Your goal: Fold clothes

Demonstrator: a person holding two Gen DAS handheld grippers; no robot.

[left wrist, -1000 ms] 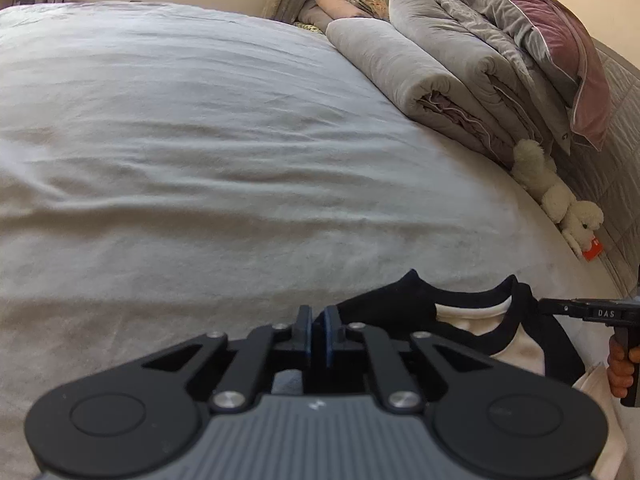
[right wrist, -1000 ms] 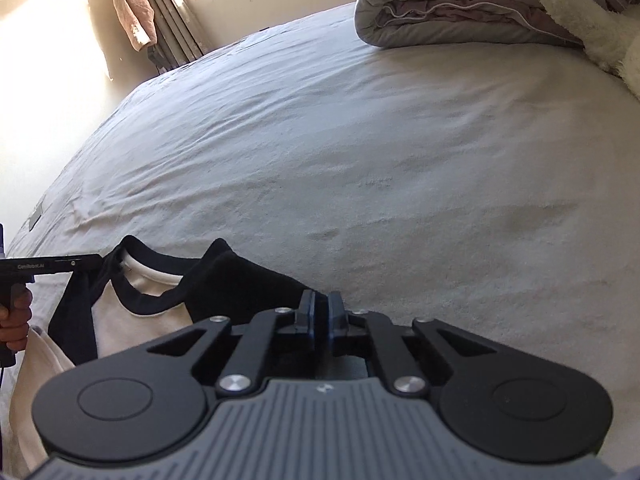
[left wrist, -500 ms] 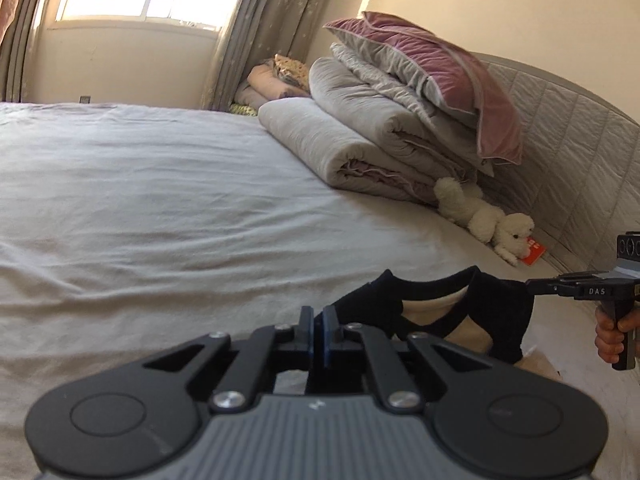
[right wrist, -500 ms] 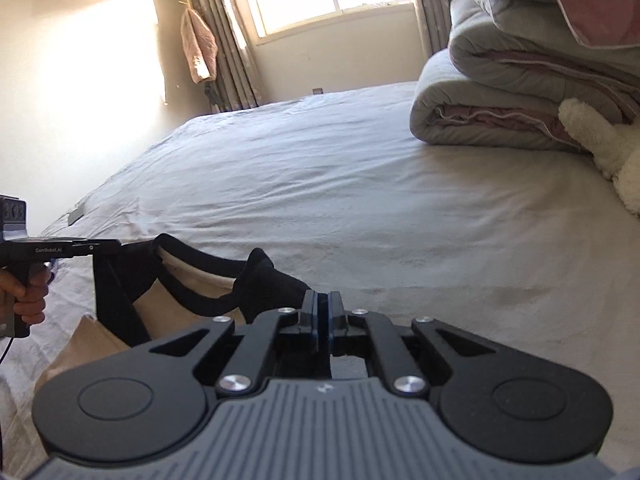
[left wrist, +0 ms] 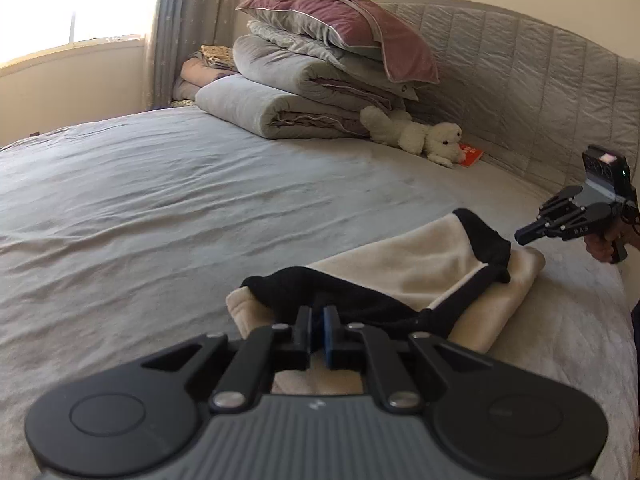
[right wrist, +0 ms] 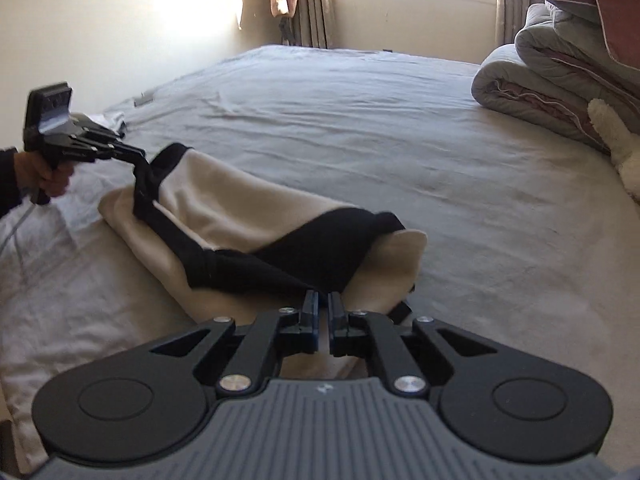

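Already the cream-and-black garment [right wrist: 224, 208] is doubled over on the bed [right wrist: 360, 128], its black edge pinched by left hand-held gripper [left wrist: 317, 320] and right hand-held gripper [right wrist: 323, 308]; further folds may be needed.

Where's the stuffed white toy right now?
Left wrist view, upper right: the white plush toy lies on the bed by the headboard, beside the folded quilts.
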